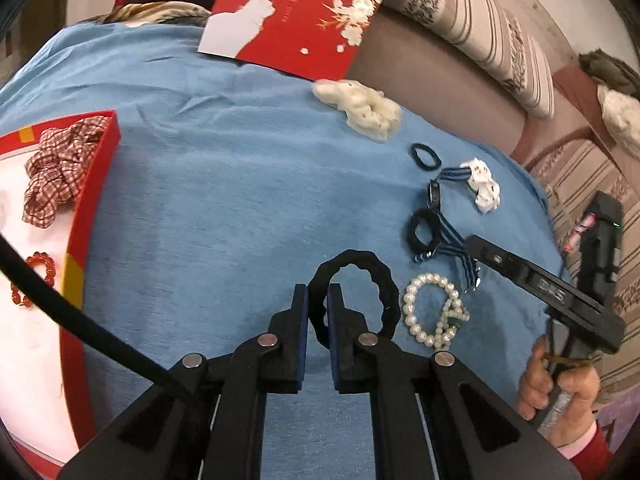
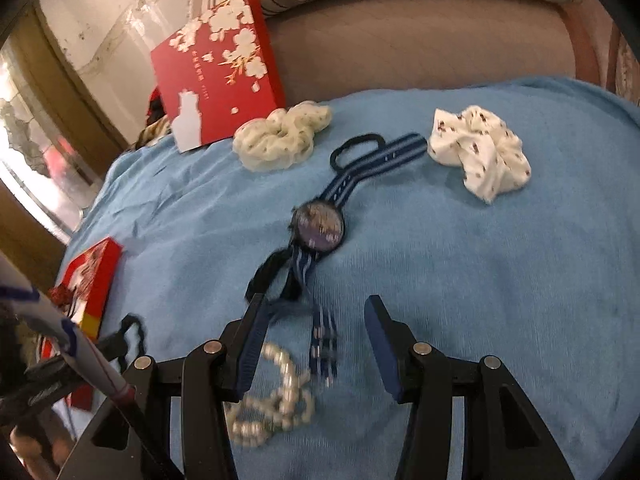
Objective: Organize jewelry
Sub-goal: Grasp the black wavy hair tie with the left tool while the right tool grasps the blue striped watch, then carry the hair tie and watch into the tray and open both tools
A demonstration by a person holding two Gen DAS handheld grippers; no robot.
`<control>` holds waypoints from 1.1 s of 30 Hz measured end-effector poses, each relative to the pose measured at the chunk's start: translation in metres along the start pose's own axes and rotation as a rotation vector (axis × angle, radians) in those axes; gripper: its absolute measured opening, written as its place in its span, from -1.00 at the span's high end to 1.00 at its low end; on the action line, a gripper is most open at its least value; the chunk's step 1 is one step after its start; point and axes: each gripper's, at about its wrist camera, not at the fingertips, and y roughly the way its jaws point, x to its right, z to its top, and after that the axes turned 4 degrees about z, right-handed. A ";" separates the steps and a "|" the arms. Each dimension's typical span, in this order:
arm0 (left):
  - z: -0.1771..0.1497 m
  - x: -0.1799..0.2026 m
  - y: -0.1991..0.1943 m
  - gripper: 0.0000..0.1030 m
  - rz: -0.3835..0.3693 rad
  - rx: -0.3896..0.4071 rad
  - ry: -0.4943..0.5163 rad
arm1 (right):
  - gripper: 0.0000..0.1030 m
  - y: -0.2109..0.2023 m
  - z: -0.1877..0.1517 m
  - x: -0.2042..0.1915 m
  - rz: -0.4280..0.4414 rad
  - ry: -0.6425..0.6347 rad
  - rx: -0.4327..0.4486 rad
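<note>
A black hair tie [image 1: 356,296] is pinched by the left tongs [image 1: 318,300] above the blue cloth [image 1: 240,184], apparently for carrying to the red box [image 1: 96,184], while the right tongs [image 2: 316,344] are held wide over the pearl bracelet [image 2: 276,396].

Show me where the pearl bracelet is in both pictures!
Left wrist view: the pearl bracelet lies low and right of centre on the blue cloth, just right of the black hair tie that the left gripper is pinching.
Right wrist view: the pearl bracelet is at the bottom, blurred, beside the right gripper's left finger.
Shared landmark: the striped watch just beyond it.
</note>
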 end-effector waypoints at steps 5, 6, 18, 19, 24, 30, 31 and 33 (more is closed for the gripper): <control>0.001 0.001 -0.013 0.83 0.026 0.042 0.037 | -0.04 0.017 0.020 -0.001 -0.007 0.072 -0.005; 0.001 0.000 -0.015 0.83 0.028 0.047 0.041 | -0.04 0.021 0.024 -0.002 0.000 0.083 -0.013; 0.010 -0.051 -0.047 0.83 0.044 0.088 -0.067 | 0.36 0.052 0.042 -0.004 -0.104 0.144 -0.074; 0.012 -0.057 -0.051 0.83 0.049 0.092 -0.081 | 0.63 0.046 0.043 -0.012 -0.150 0.102 -0.050; 0.018 -0.093 -0.077 0.83 0.066 0.130 -0.168 | 0.71 0.014 0.050 -0.054 -0.235 -0.055 0.010; 0.012 -0.145 -0.116 0.83 0.129 0.176 -0.266 | 0.71 -0.026 0.048 -0.119 -0.252 -0.201 0.086; 0.009 -0.155 -0.123 0.83 0.155 0.183 -0.274 | 0.71 -0.030 0.046 -0.129 -0.245 -0.218 0.093; 0.003 -0.173 -0.133 0.83 0.212 0.185 -0.289 | 0.71 -0.042 0.040 -0.162 -0.222 -0.276 0.112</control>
